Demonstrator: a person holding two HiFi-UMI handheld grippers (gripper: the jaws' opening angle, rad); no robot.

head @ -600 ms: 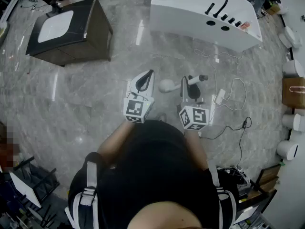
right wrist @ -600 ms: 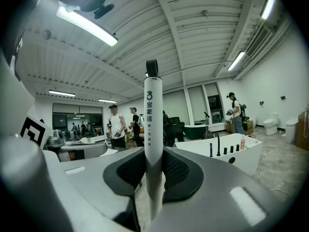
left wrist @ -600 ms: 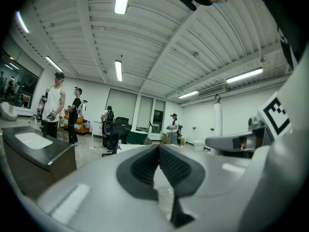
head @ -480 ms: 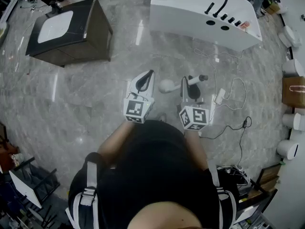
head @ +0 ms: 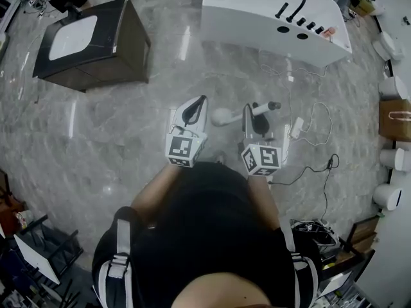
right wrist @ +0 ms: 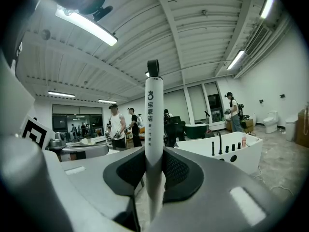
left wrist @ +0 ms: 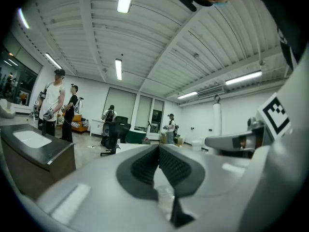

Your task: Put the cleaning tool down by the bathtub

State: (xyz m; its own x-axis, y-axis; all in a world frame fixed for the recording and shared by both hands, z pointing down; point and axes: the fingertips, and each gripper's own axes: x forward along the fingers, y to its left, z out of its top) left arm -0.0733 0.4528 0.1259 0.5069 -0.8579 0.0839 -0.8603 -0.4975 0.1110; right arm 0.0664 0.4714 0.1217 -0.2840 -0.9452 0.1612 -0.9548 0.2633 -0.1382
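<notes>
Right gripper view: the right gripper (right wrist: pixel 154 154) clamps its dark pads on the white handle of the cleaning tool (right wrist: pixel 154 112), which passes straight between the jaws and ends in a dark tip beyond them. In the head view the tool (head: pixel 225 115) lies crosswise in that gripper (head: pixel 255 115). Its rounded white head juts out toward the left gripper (head: pixel 194 110) and its dark-tipped end sticks out on the far side, all held above the grey marble floor (head: pixel 128 140).

The left gripper's jaws (left wrist: pixel 158 150) are closed tip to tip with nothing between them. It sits just beside the right one at about the same height.

Loose cables (head: pixel 309 132) trail on the floor off the right gripper's outer side. Ahead of the right gripper and well apart from it stands the white bathtub (head: pixel 257 19) with black taps on its rim. A dark cabinet with a white basin (head: pixel 90 40) sits ahead of the left gripper. Several people stand in the background.
</notes>
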